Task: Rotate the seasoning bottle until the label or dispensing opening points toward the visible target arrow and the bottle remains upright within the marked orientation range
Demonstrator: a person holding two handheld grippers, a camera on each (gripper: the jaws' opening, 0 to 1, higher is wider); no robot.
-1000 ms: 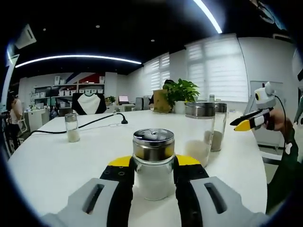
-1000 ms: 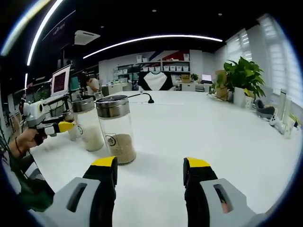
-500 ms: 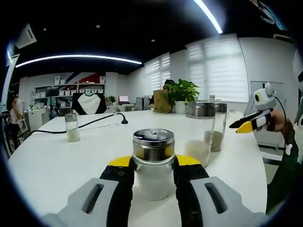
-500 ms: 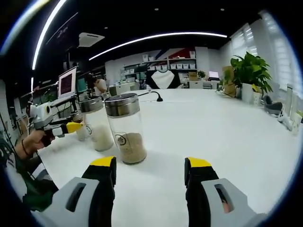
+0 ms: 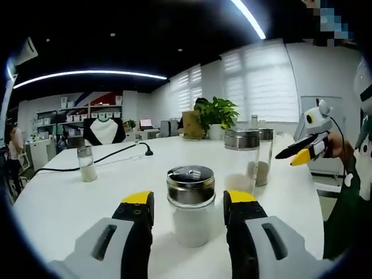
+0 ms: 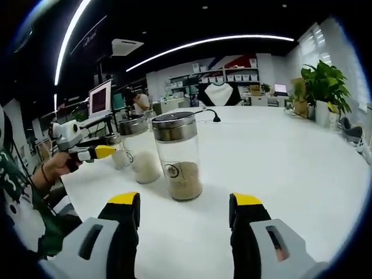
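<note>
The left tool (image 5: 189, 203) stands open around the upright seasoning bottle (image 5: 190, 204) on the table (image 5: 70, 197), the right tool (image 6: 184, 204) open and empty; an off-centre closing could tip it

white table (image 5: 70, 203), seasoning bottles (image 5: 190, 203), cable (image 5: 110, 156)

Open-plan office: white meeting table (image 5: 70, 197), monitor (image 6: 100, 97), storage shelves (image 5: 55, 116), window blinds (image 5: 256, 81).
</note>
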